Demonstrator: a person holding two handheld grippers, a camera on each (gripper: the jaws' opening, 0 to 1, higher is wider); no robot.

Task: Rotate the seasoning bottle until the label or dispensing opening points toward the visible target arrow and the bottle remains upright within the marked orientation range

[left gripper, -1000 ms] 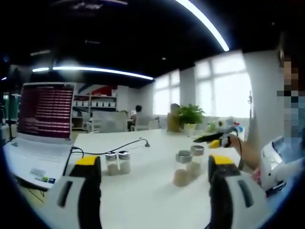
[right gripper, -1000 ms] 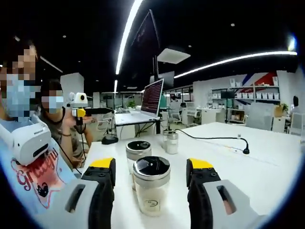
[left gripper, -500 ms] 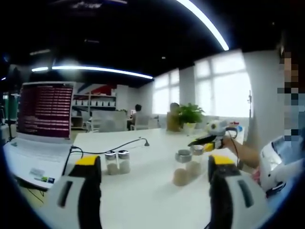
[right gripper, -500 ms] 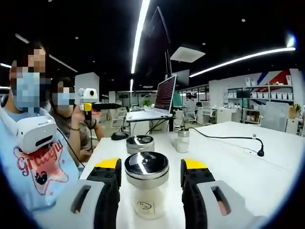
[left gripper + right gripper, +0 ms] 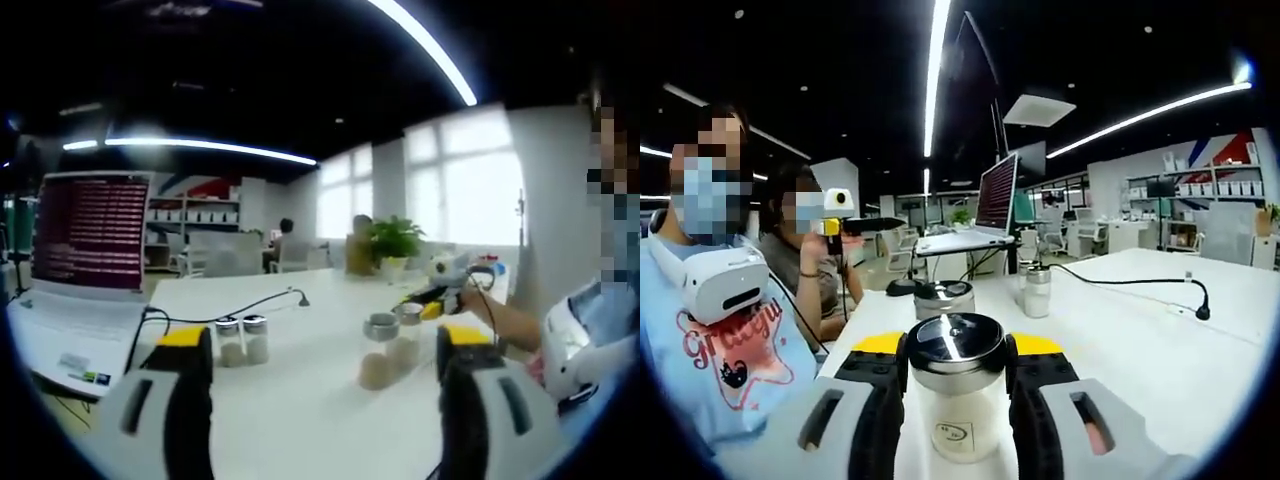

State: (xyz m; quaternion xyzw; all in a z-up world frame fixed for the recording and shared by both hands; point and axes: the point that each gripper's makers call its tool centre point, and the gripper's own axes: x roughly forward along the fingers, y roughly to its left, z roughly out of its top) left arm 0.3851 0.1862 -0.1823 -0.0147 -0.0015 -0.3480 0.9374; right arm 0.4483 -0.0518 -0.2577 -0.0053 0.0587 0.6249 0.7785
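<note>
Glass with a shiny metal lid, the seasoning bottle [image 5: 954, 395] stands upright on the white table [image 5: 1140, 340], and the right gripper [image 5: 956, 372] has its yellow-tipped jaws pressed against both sides of it just below the lid, holding it. A small round mark shows on the bottle's front near the base. Just behind it stands a second bottle [image 5: 945, 298] of the same kind, and farther back a pair of small shakers [image 5: 1033, 288] near an open laptop [image 5: 975, 215]. A black cable [image 5: 1130, 283] runs across the table to the right. Two people sit at the table's left edge, one wearing a white headset [image 5: 715, 282].

From the left gripper view, the left gripper [image 5: 325, 345] hangs over the table with its jaws spread wide and nothing between them. Ahead of it the two bottles [image 5: 385, 350] stand with the right gripper [image 5: 432, 299] at the farther one; the shakers [image 5: 243, 340] sit to the left, beside the laptop [image 5: 85, 240], and a potted plant [image 5: 392, 245] stands at the far edge
</note>
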